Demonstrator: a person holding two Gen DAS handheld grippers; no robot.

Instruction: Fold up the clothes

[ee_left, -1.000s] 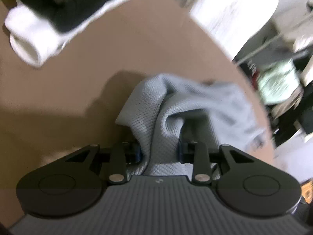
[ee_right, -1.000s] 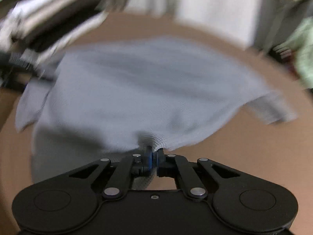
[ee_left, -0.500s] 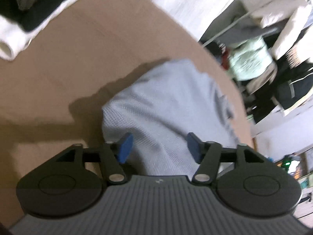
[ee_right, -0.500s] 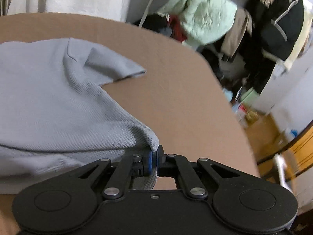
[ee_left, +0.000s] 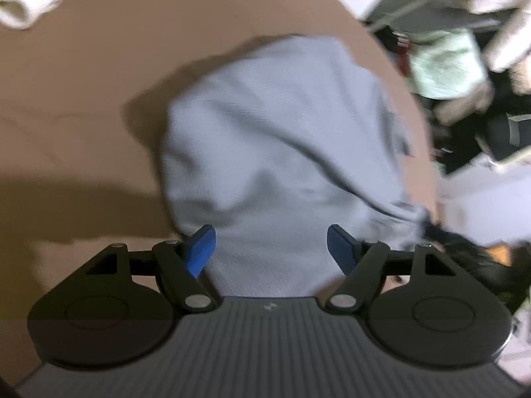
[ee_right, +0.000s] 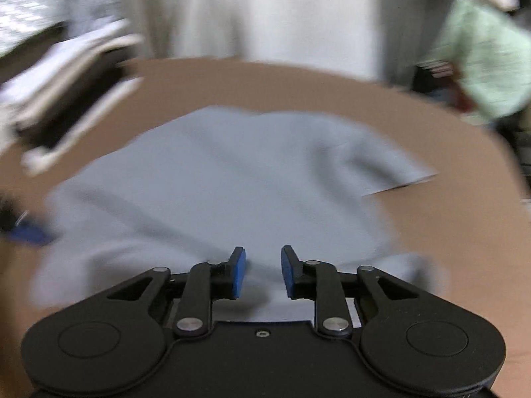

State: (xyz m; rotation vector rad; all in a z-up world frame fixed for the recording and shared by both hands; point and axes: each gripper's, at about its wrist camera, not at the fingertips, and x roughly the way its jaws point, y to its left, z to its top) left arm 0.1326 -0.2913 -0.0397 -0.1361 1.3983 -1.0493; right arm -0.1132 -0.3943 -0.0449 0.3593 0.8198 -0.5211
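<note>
A light grey knitted garment [ee_left: 278, 139] lies folded over on the brown table [ee_left: 83, 99]. My left gripper [ee_left: 271, 248] hovers over its near edge with its blue pads wide apart and still opening; the cloth lies below them, not pinched. In the right wrist view the same grey garment [ee_right: 225, 192] spreads across the table [ee_right: 448, 152]. My right gripper [ee_right: 263, 272] is over its near hem, jaws opening, a gap showing between the blue pads and no cloth pressed between them. Both views are motion-blurred.
A stack of folded white and dark clothes [ee_right: 66, 99] sits at the table's far left, its white roll [ee_left: 30, 3] in the left wrist view. A person in white clothing [ee_right: 265, 16] stands behind the table. Hanging garments, one pale green [ee_right: 488, 56], crowd the right.
Both grippers let go of the grey garment: the left opened wide first, the right opened in the last half second. The cloth dropped flat onto the table, and both hands drew back.
</note>
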